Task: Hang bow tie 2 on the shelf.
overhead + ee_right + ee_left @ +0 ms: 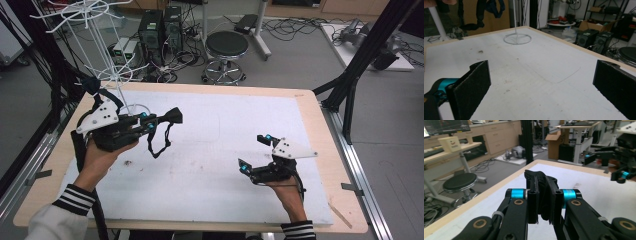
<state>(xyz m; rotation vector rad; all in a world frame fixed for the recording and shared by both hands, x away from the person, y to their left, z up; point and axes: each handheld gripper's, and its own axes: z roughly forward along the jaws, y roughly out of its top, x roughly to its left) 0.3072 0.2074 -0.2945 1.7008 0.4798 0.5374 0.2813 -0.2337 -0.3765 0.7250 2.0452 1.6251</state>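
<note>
My left gripper point(152, 122) hovers over the white mat's left side, shut on a black fabric item point(172, 116) whose thin strap point(160, 142) dangles below it. In the left gripper view the folded black item point(543, 195) is pinched between both pads and sticks out past them. My right gripper point(255, 152) is low over the mat's right side, open, with nothing between its fingers. In the right gripper view its two black pads point(471, 87) stand wide apart over bare mat, and the hanging strap point(477, 15) shows at the top left.
A white wire rack point(100, 30) rises from a ring base point(135, 107) at the table's back left, close behind my left gripper; the base ring point(517, 39) is also in the right gripper view. The white mat point(215, 150) covers the wooden table. A stool point(226, 50) stands beyond the far edge.
</note>
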